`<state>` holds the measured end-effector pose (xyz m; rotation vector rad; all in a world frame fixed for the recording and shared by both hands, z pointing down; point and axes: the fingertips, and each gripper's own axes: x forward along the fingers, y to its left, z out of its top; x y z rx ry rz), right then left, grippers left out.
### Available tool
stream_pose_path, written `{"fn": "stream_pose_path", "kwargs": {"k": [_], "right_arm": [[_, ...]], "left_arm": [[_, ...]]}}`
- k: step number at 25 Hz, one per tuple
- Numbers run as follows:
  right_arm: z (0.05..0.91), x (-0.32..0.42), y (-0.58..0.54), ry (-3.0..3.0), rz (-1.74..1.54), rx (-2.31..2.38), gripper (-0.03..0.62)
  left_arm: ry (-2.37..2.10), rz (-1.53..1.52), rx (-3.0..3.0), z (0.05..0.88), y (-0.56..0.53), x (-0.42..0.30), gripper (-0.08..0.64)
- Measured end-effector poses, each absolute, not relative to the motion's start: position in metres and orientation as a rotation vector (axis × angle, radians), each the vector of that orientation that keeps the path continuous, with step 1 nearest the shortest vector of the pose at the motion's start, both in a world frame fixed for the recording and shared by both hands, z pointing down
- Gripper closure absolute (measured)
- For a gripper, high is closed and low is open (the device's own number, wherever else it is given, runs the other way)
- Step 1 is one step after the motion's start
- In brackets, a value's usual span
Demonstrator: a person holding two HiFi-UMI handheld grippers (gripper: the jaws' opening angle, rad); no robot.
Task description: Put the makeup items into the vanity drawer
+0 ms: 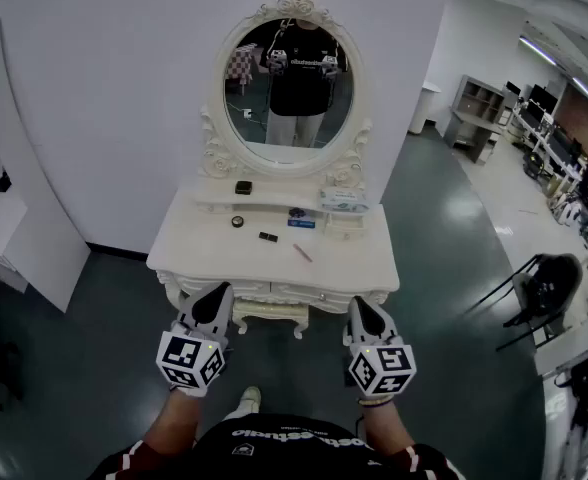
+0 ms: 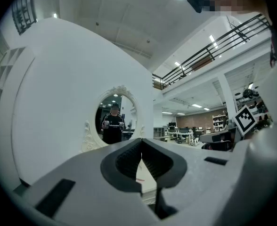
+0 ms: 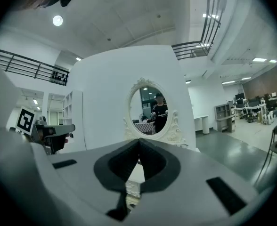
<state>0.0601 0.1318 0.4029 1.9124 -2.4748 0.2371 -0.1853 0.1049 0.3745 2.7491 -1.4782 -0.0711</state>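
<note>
A white ornate vanity with an oval mirror stands against the wall ahead. On its top lie a round compact, a small black item, a pink pencil and a blue item; a black box sits on the raised shelf. The drawer front is closed. My left gripper and right gripper hover just before the vanity's front edge, both shut and empty. In the gripper views the left gripper and right gripper have jaw tips touching.
A clear box sits at the vanity's right rear. A white panel leans on the left. A black chair and office desks are far right. Dark green floor surrounds the vanity.
</note>
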Motion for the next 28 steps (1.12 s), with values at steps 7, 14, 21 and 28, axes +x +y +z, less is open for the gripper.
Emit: {"fn": "stream_pose_path", "kwargs": {"k": [7,14,21,28], "right_arm": [[0.395,0.065,0.143,-2.496,0.204,1.884,0.601],[0.396,0.074,0.153,-2.495,0.178,1.861,0.601],[0.399,0.080,0.169,-2.472,0.107,1.841,0.595],[0.394,0.085,0.190,-2.524,0.035,1.800,0.589]], "left_arm": [[-1.496,-0.082,2.745,0.370,0.118,-0.176,0.554],[-1.514,-0.074,2.744,0.369,0.129,-0.165,0.554],[-1.532,-0.057,2.737,0.371,0.146,-0.159,0.554],[-1.536,-0.034,2.731,0.377,0.164,-0.150,0.554]]}}
